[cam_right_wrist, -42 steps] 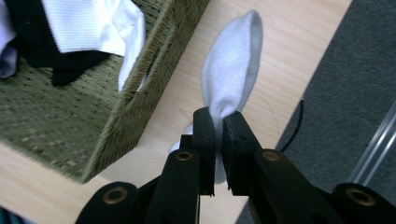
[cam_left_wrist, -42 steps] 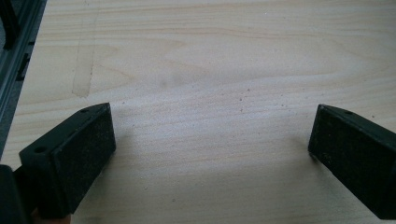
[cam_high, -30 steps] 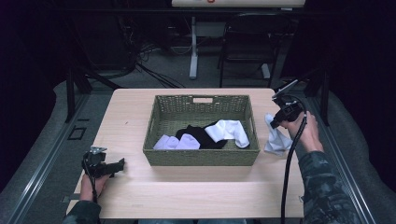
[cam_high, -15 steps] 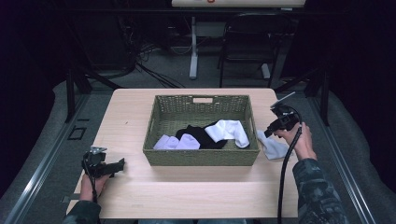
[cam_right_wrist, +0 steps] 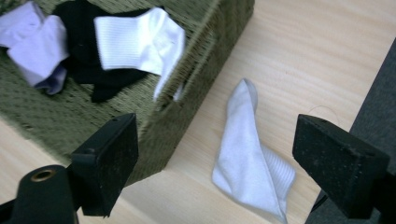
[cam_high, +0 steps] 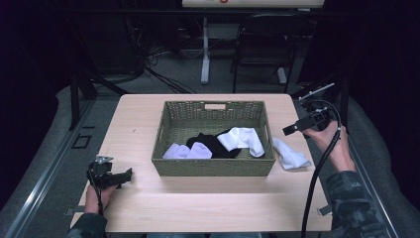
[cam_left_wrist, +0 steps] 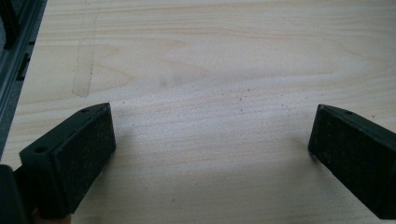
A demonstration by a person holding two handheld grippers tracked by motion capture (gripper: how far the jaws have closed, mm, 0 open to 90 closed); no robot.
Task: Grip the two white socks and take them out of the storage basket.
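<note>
1. Socks are the work in hand: a white sock [cam_right_wrist: 252, 158] lies flat on the table [cam_high: 208, 208], just outside the right wall of the woven basket [cam_high: 213, 166], and it looks to be the piece to move next.

2. Right gripper [cam_high: 303, 125] hangs above and slightly to the outer side of that sock, jaws spread wide and holding nothing. In the right gripper view the sock sits between and beyond the two jaws, nearer the right-hand one, with its narrow end pointing away toward the basket's corner.

3. Left gripper [cam_high: 119, 177] rests low over the bare table at the near left, well apart from the basket; its jaws also stand wide, and bare wood lies between them in the left gripper view.

4. Inside the basket, ahead and to the left of the right gripper's jaws, lie a white sock draped over the rim [cam_right_wrist: 140, 42], a black sock [cam_right_wrist: 93, 70] and a pale lilac pair [cam_right_wrist: 32, 46].

5. Judged step: the approach to a pick, with no contact yet made.

6. Next move, as I judge it: lower the right gripper straight onto the thick folded part of the sock, keep clear of the basket wall on the left jaw's side, then close on the fabric and lift it toward the basket.

7. Risk: thin cloth lying flat may slip out unless the jaws press down to the wood before closing.
</note>
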